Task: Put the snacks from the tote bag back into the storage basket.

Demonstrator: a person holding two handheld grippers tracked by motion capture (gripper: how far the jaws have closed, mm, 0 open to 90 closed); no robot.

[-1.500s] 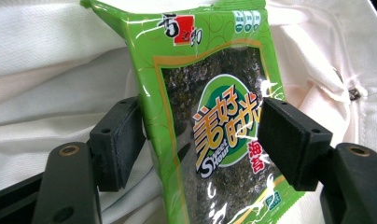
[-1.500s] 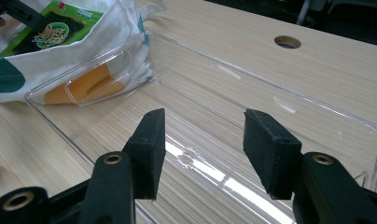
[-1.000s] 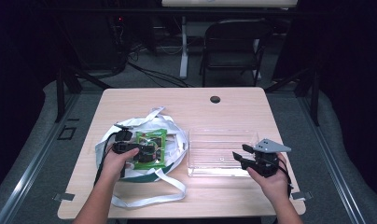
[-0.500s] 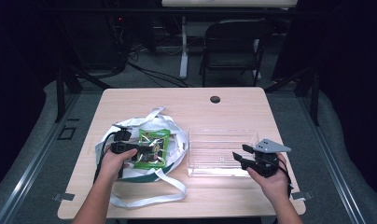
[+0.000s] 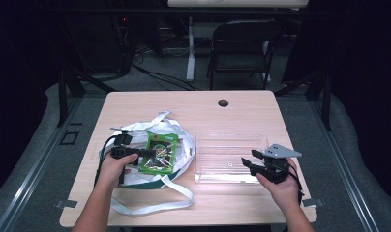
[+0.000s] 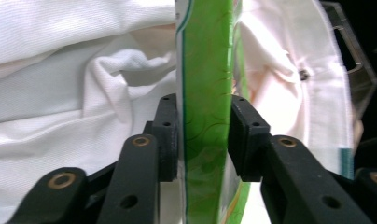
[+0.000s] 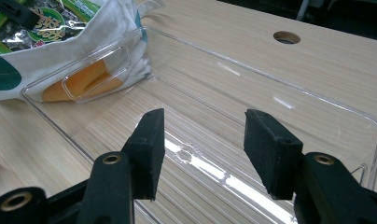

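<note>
Little has moved: the green packet (image 5: 158, 152) has shifted slightly over the white bag (image 5: 135, 145).
Left tongs (image 6: 203, 135) pinch the packet's edge above the bag on the worktop (image 5: 242, 111); right tongs (image 7: 203, 149) stand spread over the clear tray (image 5: 230, 157).

The green snack packet (image 6: 206, 116) runs off the top and bottom edges of the left gripper view, its print too blurred to read. In the high view its label is too small to make out, and the white cloth bag (image 5: 135, 176) hides under it and the left hand (image 5: 117, 166).
</note>
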